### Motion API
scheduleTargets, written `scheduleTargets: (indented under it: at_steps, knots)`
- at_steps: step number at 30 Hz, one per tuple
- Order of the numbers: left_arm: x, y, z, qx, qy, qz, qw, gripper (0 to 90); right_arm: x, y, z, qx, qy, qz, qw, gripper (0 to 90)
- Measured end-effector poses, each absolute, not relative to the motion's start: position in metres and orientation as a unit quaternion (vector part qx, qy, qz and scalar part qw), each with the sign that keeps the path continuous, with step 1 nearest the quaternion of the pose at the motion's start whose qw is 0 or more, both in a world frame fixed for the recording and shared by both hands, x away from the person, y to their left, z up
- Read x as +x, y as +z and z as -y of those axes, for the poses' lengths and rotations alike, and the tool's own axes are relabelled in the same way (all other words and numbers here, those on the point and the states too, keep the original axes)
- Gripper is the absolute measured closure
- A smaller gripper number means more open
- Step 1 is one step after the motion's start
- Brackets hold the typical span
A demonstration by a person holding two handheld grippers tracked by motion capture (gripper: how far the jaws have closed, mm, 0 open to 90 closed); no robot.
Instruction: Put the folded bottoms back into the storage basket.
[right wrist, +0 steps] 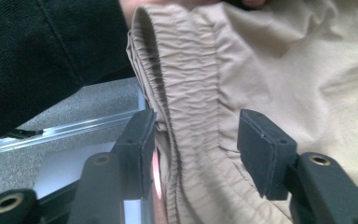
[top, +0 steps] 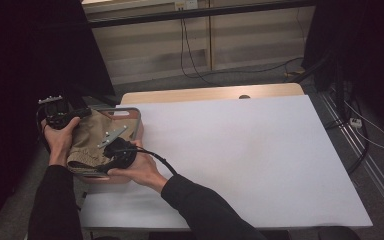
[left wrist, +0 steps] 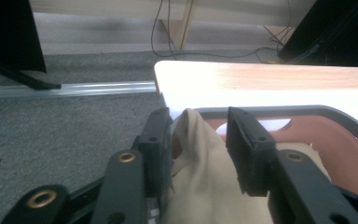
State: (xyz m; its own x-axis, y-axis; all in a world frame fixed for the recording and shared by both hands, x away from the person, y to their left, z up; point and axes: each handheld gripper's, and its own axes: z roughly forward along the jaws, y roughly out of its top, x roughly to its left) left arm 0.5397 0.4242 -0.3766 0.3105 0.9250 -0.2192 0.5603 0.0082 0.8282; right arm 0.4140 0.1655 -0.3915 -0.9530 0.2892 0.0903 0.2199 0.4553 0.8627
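A beige garment (top: pixel 92 135) with an elastic waistband lies heaped in a basket (top: pixel 139 122) with a grey rim and reddish-brown walls, at the table's left edge. My left gripper (top: pixel 80 115) is at the basket's far left corner. In the left gripper view it (left wrist: pixel 199 126) stands open, with a fold of the beige cloth (left wrist: pixel 200 158) rising between the jaws and a gap on the right side. My right gripper (top: pixel 111 150) is over the near side of the garment. In the right gripper view it (right wrist: pixel 198 128) is open astride the gathered waistband (right wrist: pixel 186 93).
A white-covered table (top: pixel 240 150) stretches to the right of the basket, with a bare wooden strip (top: pixel 210 93) along its far edge. Cables (top: pixel 190 55) trail over the grey carpet beyond, and black curtains stand at both sides.
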Motion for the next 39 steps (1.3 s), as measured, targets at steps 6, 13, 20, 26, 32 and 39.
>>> scheduleTargets:
  at_steps: [6,13,20,26,32,39]
  knots:
    - [0.524,-0.377,-0.439,0.660,0.203,-0.558,0.460,51.4,0.415,-0.390,-0.150,0.160,0.511,-0.843,0.039,41.6]
    - [0.522,-0.383,-0.435,0.669,0.185,-0.555,0.458,89.9,0.415,-0.394,-0.132,0.172,0.516,-0.838,0.044,40.4]
    - [0.527,-0.382,-0.416,0.702,0.190,-0.543,0.421,90.0,0.410,-0.398,-0.121,0.181,0.519,-0.834,0.041,36.2]
    - [0.523,-0.382,-0.418,0.701,0.184,-0.541,0.427,89.2,0.405,-0.396,-0.110,0.184,0.533,-0.825,0.040,31.7]
    - [0.516,-0.378,-0.418,0.707,0.178,-0.524,0.441,82.5,0.407,-0.394,-0.098,0.192,0.540,-0.818,0.048,26.2]
    - [0.502,-0.375,-0.414,0.716,0.195,-0.503,0.444,58.4,0.408,-0.394,-0.089,0.199,0.543,-0.814,0.056,19.7]
